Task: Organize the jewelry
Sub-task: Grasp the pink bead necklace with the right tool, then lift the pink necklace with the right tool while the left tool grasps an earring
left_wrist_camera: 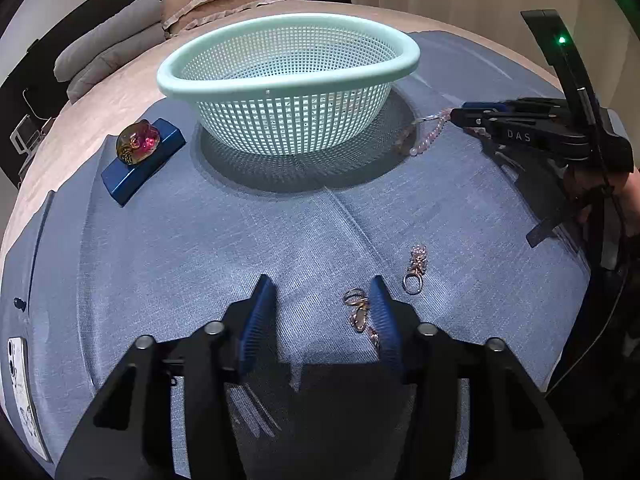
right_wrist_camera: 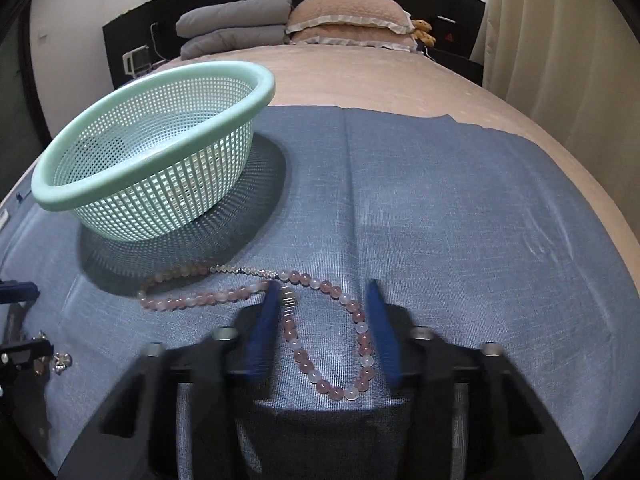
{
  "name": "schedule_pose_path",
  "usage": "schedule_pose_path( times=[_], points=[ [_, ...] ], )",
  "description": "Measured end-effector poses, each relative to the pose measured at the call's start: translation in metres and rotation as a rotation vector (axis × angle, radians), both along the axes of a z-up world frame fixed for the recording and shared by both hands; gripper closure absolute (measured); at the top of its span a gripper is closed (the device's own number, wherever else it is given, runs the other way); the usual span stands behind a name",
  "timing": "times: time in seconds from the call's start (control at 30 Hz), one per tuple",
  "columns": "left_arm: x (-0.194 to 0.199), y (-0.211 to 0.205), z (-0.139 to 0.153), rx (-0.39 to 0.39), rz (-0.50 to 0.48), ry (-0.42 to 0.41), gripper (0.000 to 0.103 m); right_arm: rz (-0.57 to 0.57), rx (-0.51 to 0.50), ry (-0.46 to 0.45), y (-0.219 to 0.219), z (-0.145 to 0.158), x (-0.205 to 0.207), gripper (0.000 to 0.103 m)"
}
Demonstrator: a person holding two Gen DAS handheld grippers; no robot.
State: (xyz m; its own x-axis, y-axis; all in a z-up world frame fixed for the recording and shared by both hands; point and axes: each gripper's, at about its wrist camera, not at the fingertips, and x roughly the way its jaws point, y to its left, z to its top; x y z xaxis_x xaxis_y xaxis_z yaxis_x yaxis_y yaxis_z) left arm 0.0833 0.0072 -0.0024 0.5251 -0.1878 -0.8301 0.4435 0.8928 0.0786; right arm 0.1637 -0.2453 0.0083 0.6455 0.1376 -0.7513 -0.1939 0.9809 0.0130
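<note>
A mint green mesh basket [left_wrist_camera: 288, 60] stands on a blue cloth [left_wrist_camera: 200, 232]; it also shows in the right wrist view [right_wrist_camera: 152, 152]. A pink bead necklace [right_wrist_camera: 304, 356] lies on the cloth, looped between the open fingers of my right gripper [right_wrist_camera: 324, 296]. In the left wrist view the necklace [left_wrist_camera: 430, 136] lies at the tip of the right gripper [left_wrist_camera: 456, 114]. My left gripper [left_wrist_camera: 322, 292] is open and empty above the cloth. A gold chain piece [left_wrist_camera: 358, 312] lies just inside its right finger. A gold ring charm [left_wrist_camera: 414, 270] lies just beyond.
A glossy amber and pink ornament [left_wrist_camera: 138, 142] sits on a blue box [left_wrist_camera: 142, 160] left of the basket. A phone [left_wrist_camera: 24, 392] lies at the cloth's left edge. Pillows [right_wrist_camera: 348, 20] and folded grey bedding [right_wrist_camera: 236, 24] are at the bed's head.
</note>
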Motion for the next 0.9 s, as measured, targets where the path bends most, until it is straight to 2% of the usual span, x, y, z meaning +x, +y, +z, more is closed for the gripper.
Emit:
schedule_pose_path(
  times=[0.07,0.13,0.17,0.4,0.9],
  points=[
    [-0.001,0.0,0.001,0.0,0.003,0.01,0.083,0.021,-0.025,-0.006,0.005,0.0,-0.004,0.092],
    [0.0,0.003,0.002,-0.01,0.017,0.031,0.099,0.036,0.024,0.001,0.003,0.002,-0.007,0.093],
    [0.001,0.005,0.003,-0.025,0.024,0.045,0.1,0.041,0.042,0.0,0.002,0.005,-0.008,0.097],
    [0.004,0.017,0.02,-0.034,0.039,0.045,0.102,0.066,0.119,-0.033,-0.003,0.031,-0.02,0.097],
    [0.002,0.023,0.061,-0.041,0.013,-0.037,0.102,0.143,0.13,-0.232,0.0,0.124,-0.039,0.097]
  ],
)
